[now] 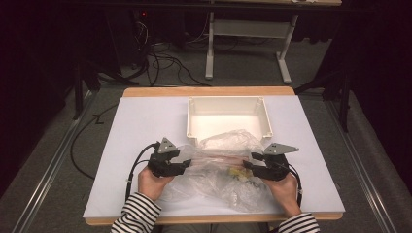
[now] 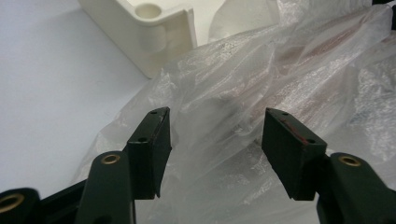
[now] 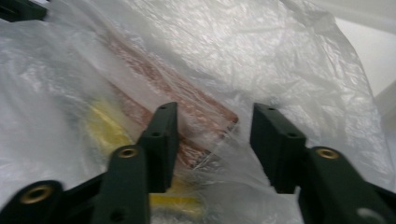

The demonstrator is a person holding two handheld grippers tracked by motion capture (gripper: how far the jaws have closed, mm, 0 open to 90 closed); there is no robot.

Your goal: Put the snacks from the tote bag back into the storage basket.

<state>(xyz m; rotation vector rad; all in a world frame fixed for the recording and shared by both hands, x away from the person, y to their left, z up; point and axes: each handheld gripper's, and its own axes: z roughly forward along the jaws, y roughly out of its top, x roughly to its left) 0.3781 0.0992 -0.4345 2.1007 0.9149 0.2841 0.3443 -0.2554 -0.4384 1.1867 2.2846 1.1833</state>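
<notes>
While you hold one gripper in each hand over the white table sheet [image 1: 136, 126], the crumpled clear plastic bag [image 1: 221, 167] lies between them on the near half of the table, just in front of the white rectangular plastic tray [image 1: 228, 116], and one bag fold seems to touch the tray's near wall. Your left gripper [image 1: 183, 162] is at the bag's left edge; its jaws stand well apart, with loose film in the gap, and the pads do not press on it. Your right gripper [image 1: 248, 166] is at the bag's right side, jaws also apart, film and a flat reddish-brown piece [image 3: 187, 112] showing between them, not pinched. Beside that piece, inside the bag, lies something yellow [image 3: 107, 123]; what it is, I cannot tell.
</notes>
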